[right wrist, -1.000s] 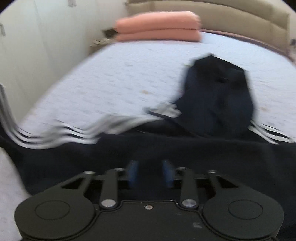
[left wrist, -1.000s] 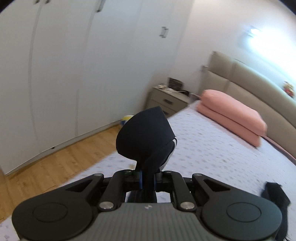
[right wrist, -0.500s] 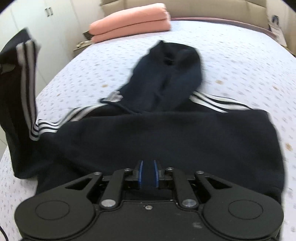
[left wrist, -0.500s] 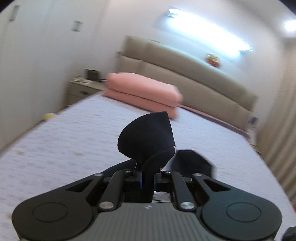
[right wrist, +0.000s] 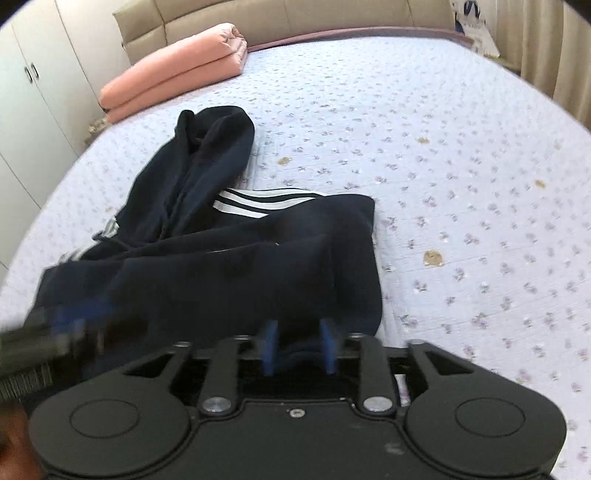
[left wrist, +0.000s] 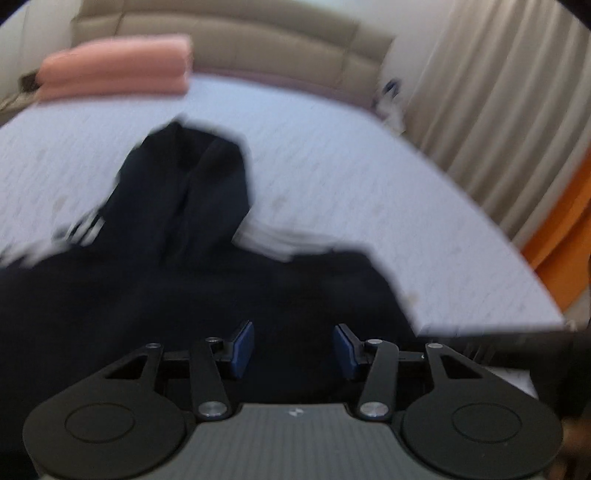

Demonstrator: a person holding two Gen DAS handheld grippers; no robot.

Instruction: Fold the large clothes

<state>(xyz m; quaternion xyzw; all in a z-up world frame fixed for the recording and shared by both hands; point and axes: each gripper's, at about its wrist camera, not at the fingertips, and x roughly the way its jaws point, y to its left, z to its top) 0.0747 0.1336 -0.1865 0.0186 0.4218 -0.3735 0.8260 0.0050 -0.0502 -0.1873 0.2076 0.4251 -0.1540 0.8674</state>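
Observation:
A dark navy hooded jacket (right wrist: 236, 258) with white sleeve stripes lies on the pale floral bedspread (right wrist: 443, 155), its hood pointing toward the headboard and one sleeve folded across its body. In the blurred left wrist view the jacket (left wrist: 184, 280) fills the foreground. My left gripper (left wrist: 293, 349) is open and empty, just above the jacket's near edge. My right gripper (right wrist: 299, 350) is open with blue pads, over the jacket's near right corner. The left gripper also shows as a blur at the left edge of the right wrist view (right wrist: 55, 332).
A folded pink quilt (right wrist: 173, 70) lies by the beige padded headboard (right wrist: 258, 18). White wardrobe doors (right wrist: 37, 81) stand left of the bed. Curtains (left wrist: 498, 110) and an orange panel (left wrist: 565, 229) are on the right past the bed's edge.
My left gripper carried the sleeve across to the right, let it go onto the jacket and opened. My right gripper, shut half a second ago, has opened.

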